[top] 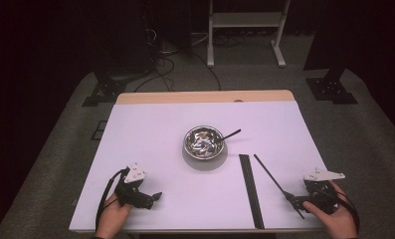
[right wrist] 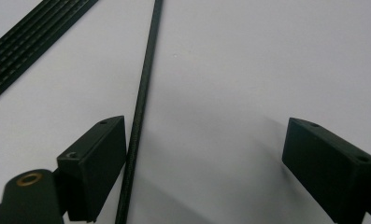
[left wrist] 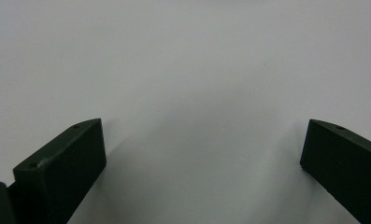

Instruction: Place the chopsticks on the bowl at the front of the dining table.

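Observation:
A metal bowl (top: 204, 141) with a dark utensil (top: 230, 134) leaning on its rim sits mid-table. Right of it lies a bundle of thin black rods (top: 250, 189) and one single black rod (top: 276, 183) set diagonally. My right gripper (top: 295, 200) rests at the front right, open; in the right gripper view the single rod (right wrist: 141, 112) runs just beside the inner face of the left jaw, and the rod bundle (right wrist: 31, 35) lies at the upper left. My left gripper (top: 155, 197) stands open at the front left over bare table (left wrist: 192, 70), nothing between its jaws.
The white table (top: 150, 124) has a wooden strip along its far edge. Beyond it are a white frame stand (top: 245, 30), cables on the grey floor and black stand bases at both sides.

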A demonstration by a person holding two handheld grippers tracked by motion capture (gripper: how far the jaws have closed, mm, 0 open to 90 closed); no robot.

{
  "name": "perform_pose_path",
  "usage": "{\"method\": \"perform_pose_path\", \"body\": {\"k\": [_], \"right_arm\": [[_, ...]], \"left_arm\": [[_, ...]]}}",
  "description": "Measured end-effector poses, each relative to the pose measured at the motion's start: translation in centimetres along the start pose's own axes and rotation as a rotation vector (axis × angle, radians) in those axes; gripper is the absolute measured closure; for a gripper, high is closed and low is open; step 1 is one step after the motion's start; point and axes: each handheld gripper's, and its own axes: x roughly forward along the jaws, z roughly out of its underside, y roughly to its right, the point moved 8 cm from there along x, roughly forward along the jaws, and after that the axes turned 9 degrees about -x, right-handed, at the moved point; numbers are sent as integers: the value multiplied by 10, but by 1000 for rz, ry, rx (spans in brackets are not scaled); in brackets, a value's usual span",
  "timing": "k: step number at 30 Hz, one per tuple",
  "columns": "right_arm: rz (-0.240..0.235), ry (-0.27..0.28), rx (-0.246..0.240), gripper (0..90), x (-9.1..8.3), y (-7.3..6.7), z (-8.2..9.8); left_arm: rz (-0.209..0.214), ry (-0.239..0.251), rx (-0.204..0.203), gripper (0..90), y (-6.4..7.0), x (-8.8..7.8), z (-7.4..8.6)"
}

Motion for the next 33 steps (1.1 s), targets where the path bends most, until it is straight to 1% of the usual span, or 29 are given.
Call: {"method": "perform_pose_path", "body": {"k": [5,7,11,15,21,22,26,28,33], "right_arm": [[12,0,12,127,-2,7,3],[16,-1,29,127,-3,10,5],[21,-1,31,127,-4,14,6],[29,-5,44,127,-5,18,9],[26,-6,45,126,-5,20,10],[25,-15,39,118,-3,18,11],[27,-15,30,116,-3,18,11],[23,-23,38,115,-3,18,11],[22,-28,38,126,-3,18,10]], "left_arm": [[0,0,0,0,0,0,0],[0,0,0,0,0,0,0],[0,0,0,0,0,0,0],[0,0,0,0,0,0,0],[0,0,0,0,0,0,0],[0,0,0,0,0,0,0],[0,0,0,0,0,0,0],[0,0,0,0,0,0,0],[0,0,0,0,0,0,0]]}}
